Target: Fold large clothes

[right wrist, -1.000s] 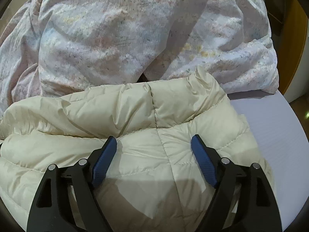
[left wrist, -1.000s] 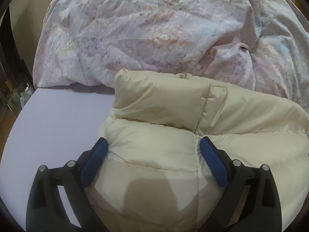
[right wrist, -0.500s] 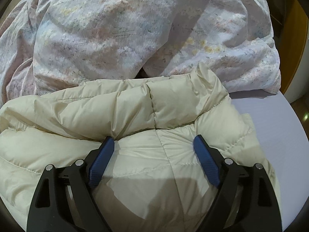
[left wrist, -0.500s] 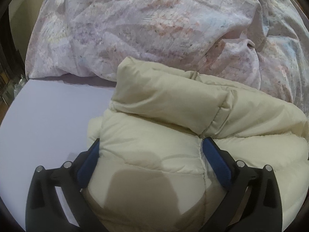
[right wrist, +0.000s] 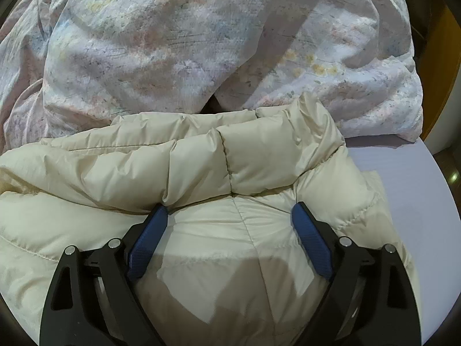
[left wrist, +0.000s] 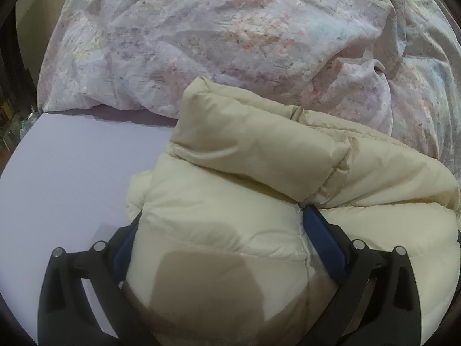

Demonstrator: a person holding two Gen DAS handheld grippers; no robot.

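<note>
Duvet [left wrist: 230, 37] right behind jacket [left wrist: 259, 155], w/ lilac sheet [left wrist: 72, 173] alongside.

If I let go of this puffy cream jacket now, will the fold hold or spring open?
The jacket looks thickly padded and bulges between both grippers' jaws, so it will probably spring back somewhat. Its smooth, shiny shell suggests the layers may slide. It bends softly over itself, so expect it to sag when lifted.

A home bedroom: a rumpled floral duvet [left wrist: 230, 43] lies on a lavender bedsheet [left wrist: 72, 173].
</note>
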